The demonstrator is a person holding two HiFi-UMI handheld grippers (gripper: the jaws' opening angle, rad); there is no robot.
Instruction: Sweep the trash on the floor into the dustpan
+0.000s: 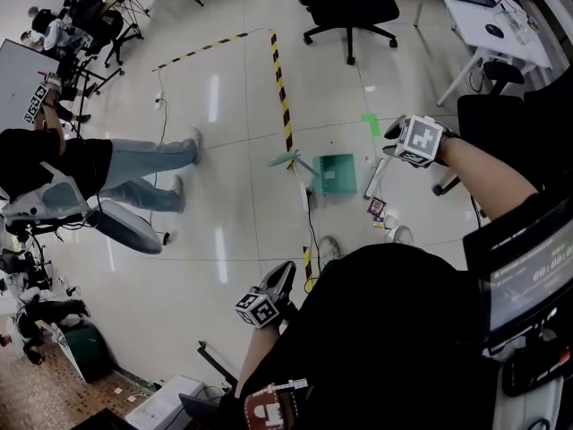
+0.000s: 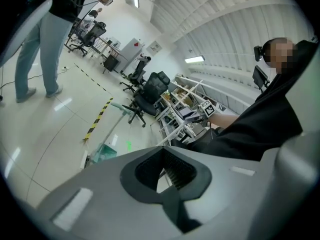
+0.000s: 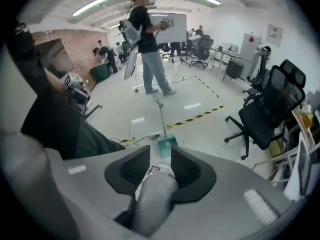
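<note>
**A:** From the head view, we hold the right gripper (image 1: 392, 141) clamped on the pale broom handle (image 1: 376, 176), which slants down toward the floor. The left gripper (image 1: 281, 278) hangs by our hip, well apart from everything.

**B:** The green dustpan (image 1: 337, 174) stands on the floor near the hazard tape (image 1: 281, 88), and nobody holds it. The trash, a small purple wrapper (image 1: 377, 208) with a white scrap beside it, lies to its right, near our shoe (image 1: 402, 234). If we push hard, the pan may slide or tip.

**A:** A dark cable (image 1: 311, 218) also runs past the pan, and the bristles could catch on it.

**B:** In the left gripper view, our jaws are closed tip to tip with nothing between them. The dustpan (image 2: 104, 153) is far off, so this hand can't steady it yet.

**A:** In the right gripper view, the jaws pinch the rounded handle (image 3: 152, 199) between the ribbed pads. The wrapper (image 3: 152, 170) shows just past them, and the dustpan (image 3: 166, 146) lies beyond.

**B:** With only one grip on a smooth round shaft, we judge that the broom can twist or slip mid-stroke. A light wrapper could then skate past the pan's lip. We can't make out the bristle end from here.
</note>
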